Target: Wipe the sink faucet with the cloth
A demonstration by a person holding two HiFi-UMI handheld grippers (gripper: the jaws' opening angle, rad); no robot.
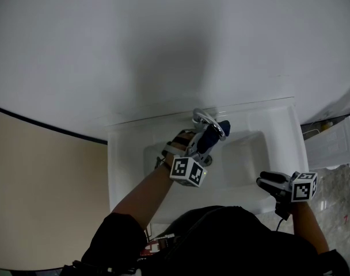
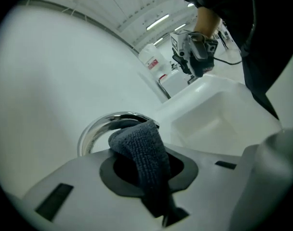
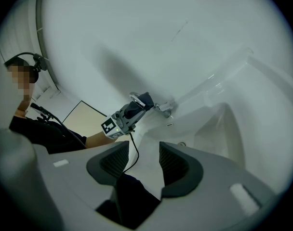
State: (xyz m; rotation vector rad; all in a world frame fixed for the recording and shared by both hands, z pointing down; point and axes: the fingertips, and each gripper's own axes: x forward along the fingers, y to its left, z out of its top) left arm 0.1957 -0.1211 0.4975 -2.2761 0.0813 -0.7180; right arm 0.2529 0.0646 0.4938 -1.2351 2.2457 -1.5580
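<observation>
A chrome faucet (image 1: 201, 117) arches over the white sink (image 1: 267, 119) at its back rim. My left gripper (image 1: 212, 135) is shut on a dark blue cloth (image 1: 216, 131) and holds it against the faucet's curved spout. In the left gripper view the cloth (image 2: 144, 153) hangs out from between the jaws and lies on the chrome arch (image 2: 96, 129). My right gripper (image 1: 266, 181) rests open at the sink's front right edge, with nothing between its fingers. The right gripper view shows the left gripper (image 3: 137, 105) and the cloth (image 3: 145, 99) at the faucet (image 3: 165, 109).
A plain white wall (image 1: 163, 45) rises behind the sink. A beige panel (image 1: 42, 194) stands to the left. A white container (image 1: 336, 142) sits to the right of the sink. The sink basin (image 1: 244, 160) lies between the two grippers.
</observation>
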